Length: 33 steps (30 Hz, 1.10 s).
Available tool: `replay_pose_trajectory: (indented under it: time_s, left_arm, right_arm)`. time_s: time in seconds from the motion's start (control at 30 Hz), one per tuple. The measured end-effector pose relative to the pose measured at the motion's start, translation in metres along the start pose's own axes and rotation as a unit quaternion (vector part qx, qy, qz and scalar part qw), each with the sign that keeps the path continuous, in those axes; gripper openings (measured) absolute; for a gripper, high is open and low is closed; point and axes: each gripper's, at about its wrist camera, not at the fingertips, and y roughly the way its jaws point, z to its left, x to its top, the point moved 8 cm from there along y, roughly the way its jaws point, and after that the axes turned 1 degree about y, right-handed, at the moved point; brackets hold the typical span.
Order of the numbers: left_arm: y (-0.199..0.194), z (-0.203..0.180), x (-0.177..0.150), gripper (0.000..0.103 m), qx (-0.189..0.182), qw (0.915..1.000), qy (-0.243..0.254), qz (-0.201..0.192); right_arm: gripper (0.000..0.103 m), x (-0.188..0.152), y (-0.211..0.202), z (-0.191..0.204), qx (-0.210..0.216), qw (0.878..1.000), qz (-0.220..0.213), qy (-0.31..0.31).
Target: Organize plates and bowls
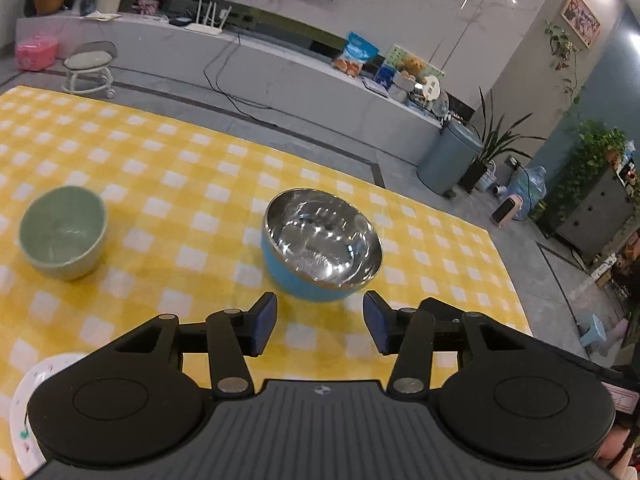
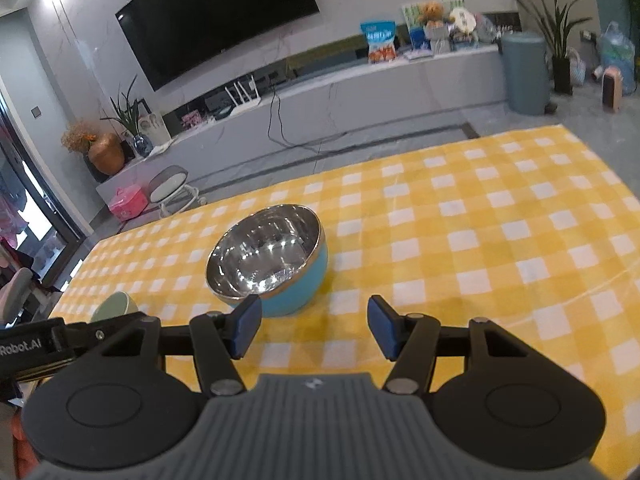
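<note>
Facing a grey television wall, we hold both tools wide and empty: left tool (image 1: 320, 322), right tool (image 2: 314, 326), above the yellow-and-white checked counter (image 2: 480, 240).

Blue bowl (image 1: 320, 240): mirror-glossy metal inside. Green bowl (image 1: 62, 232): matt. Checked tablecloth (image 1: 160, 160): smooth.

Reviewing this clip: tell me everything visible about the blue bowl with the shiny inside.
The blue bowl has a light blue outer wall and a mirror-like metallic lining that reflects ceiling lights. It stands upright and empty on the yellow checked tablecloth, apart from the green bowl. The left gripper and the right gripper are both open just short of it; nothing but the cloth touches it.
</note>
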Motion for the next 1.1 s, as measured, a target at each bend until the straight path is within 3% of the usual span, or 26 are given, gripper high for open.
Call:
replay_pose_trajectory:
  time_s: [0.2, 0.43, 0.77, 0.9, 1.1]
  left_arm:
    - [0.032, 0.005, 0.015, 0.058, 0.022, 0.9995, 0.005, 0.023]
    - [0.063, 0.023, 0.033, 0.058, 0.062, 0.9979, 0.009, 0.018]
    - [0.104, 0.028, 0.039, 0.059, 0.073, 0.9966, 0.021, 0.031]
    - [0.115, 0.027, 0.037, 0.057, 0.079, 0.9956, 0.030, 0.041]
    - [0.119, 0.024, 0.029, 0.034, 0.081, 0.9938, 0.049, 0.058]
  right_arm:
    - [0.059, 0.018, 0.026, 0.001, 0.008, 0.999, 0.028, 0.041]
    - [0.057, 0.026, 0.058, -0.002, -0.005, 0.996, 0.052, 0.077]
    - [0.049, 0.021, 0.074, -0.003, 0.008, 0.993, 0.073, 0.097]
    - [0.040, 0.015, 0.079, -0.004, 0.022, 0.989, 0.090, 0.115]
    - [0.035, 0.013, 0.082, -0.003, 0.027, 0.989, 0.092, 0.116]
